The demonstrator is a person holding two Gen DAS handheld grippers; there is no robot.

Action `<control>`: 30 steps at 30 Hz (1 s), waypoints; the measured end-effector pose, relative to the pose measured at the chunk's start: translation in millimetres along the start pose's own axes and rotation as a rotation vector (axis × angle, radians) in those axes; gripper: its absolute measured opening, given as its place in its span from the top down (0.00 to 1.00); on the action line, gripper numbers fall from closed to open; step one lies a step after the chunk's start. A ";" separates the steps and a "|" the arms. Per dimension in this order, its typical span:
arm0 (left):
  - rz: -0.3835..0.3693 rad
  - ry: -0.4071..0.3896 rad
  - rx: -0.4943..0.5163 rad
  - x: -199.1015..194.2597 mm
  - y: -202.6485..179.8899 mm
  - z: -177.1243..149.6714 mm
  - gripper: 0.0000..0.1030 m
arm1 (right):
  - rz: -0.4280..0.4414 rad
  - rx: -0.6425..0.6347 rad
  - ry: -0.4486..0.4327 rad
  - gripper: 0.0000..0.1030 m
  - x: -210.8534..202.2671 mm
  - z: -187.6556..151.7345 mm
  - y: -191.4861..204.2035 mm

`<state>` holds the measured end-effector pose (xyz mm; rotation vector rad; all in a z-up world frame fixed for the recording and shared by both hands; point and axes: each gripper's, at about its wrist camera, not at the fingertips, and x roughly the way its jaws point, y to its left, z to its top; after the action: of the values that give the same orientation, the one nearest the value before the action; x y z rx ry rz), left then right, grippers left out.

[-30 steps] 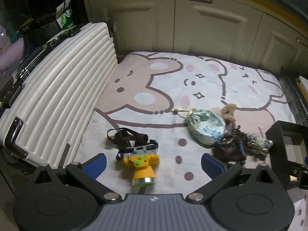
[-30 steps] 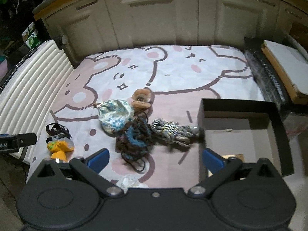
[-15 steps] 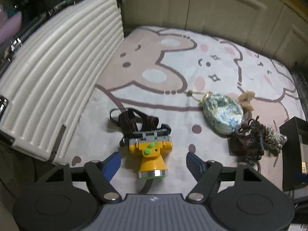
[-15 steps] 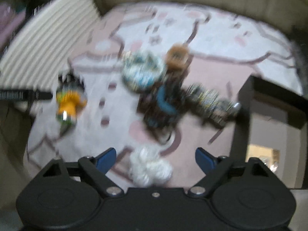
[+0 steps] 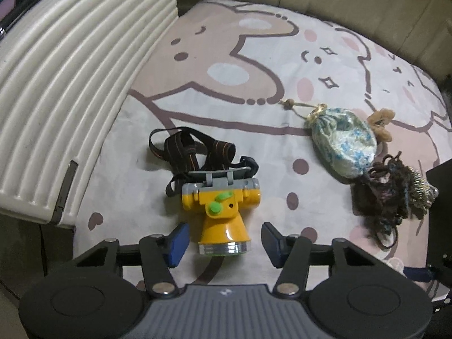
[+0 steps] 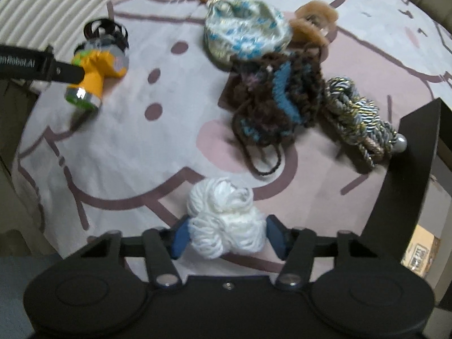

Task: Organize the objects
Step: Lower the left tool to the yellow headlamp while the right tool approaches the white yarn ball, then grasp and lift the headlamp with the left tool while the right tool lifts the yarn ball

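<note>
Blue fingers of left gripper stand wide apart either side of the yellow headlamp, not touching it; lamp lies on the bear-print mat, long axis front-to-back, lens toward the camera, straps behind. Right gripper fingers bracket the white yarn ball on the mat, pads at its sides, contact unclear. Writing on the left gripper's arm in right view is blurred, only partly legible.

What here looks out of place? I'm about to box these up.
Nothing looks damaged or spilled. The brown yarn piece lies tangled against the floral pouch and the braided cord, one loop trailing loose.
</note>
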<state>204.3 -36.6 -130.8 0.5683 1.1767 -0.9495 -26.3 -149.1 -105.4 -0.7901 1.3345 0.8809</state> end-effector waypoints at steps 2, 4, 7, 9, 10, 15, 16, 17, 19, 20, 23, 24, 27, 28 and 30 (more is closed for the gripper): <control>0.003 0.008 -0.005 5.7 1.3 2.5 0.51 | 0.008 -0.017 0.011 0.48 2.0 0.8 1.4; 0.001 0.017 -0.010 10.8 1.6 4.5 0.54 | -0.002 -0.047 0.021 0.49 4.2 1.0 4.7; 0.005 0.037 -0.024 19.3 1.2 7.2 0.63 | -0.011 -0.082 0.040 0.49 9.1 0.5 6.8; 0.009 0.050 -0.035 25.3 0.9 9.0 0.66 | -0.004 -0.099 0.049 0.49 11.7 0.4 4.8; 0.011 0.050 -0.038 26.5 0.4 10.1 0.66 | 0.004 -0.148 0.054 0.50 12.6 -0.2 3.5; 0.050 0.057 -0.010 35.0 -8.4 12.9 0.62 | 0.014 -0.164 0.060 0.49 15.1 2.0 0.8; 0.059 0.065 0.001 37.7 -10.8 12.7 0.61 | 0.015 -0.168 0.061 0.49 15.3 2.2 0.6; 0.066 0.072 0.006 40.3 -12.1 12.5 0.59 | 0.017 -0.170 0.061 0.49 15.4 2.7 -0.1; 0.076 0.086 -0.010 46.1 -11.7 13.2 0.58 | 0.020 -0.170 0.061 0.49 15.5 3.4 -1.1; 0.078 0.090 -0.026 47.7 -10.3 13.8 0.58 | 0.020 -0.173 0.062 0.49 15.5 3.6 -1.3; 0.077 0.093 -0.074 53.7 -6.8 15.3 0.59 | 0.019 -0.180 0.066 0.49 15.3 3.8 -1.9; 0.074 0.097 -0.087 55.7 -5.9 15.8 0.59 | 0.018 -0.180 0.068 0.49 15.4 4.0 -2.0; 0.076 0.102 -0.113 61.8 -5.6 16.1 0.59 | 0.008 -0.189 0.071 0.49 15.7 4.4 -0.9; 0.078 0.103 -0.117 63.7 -6.5 16.2 0.59 | 0.007 -0.190 0.071 0.49 15.6 4.5 -1.0; 0.081 0.106 -0.115 65.3 -7.6 16.9 0.59 | 0.013 -0.182 0.070 0.51 14.2 5.3 -4.0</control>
<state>212.0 -74.9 -186.3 0.5746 1.2849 -0.7857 -20.0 -145.2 -119.1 -0.9612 1.3344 1.0035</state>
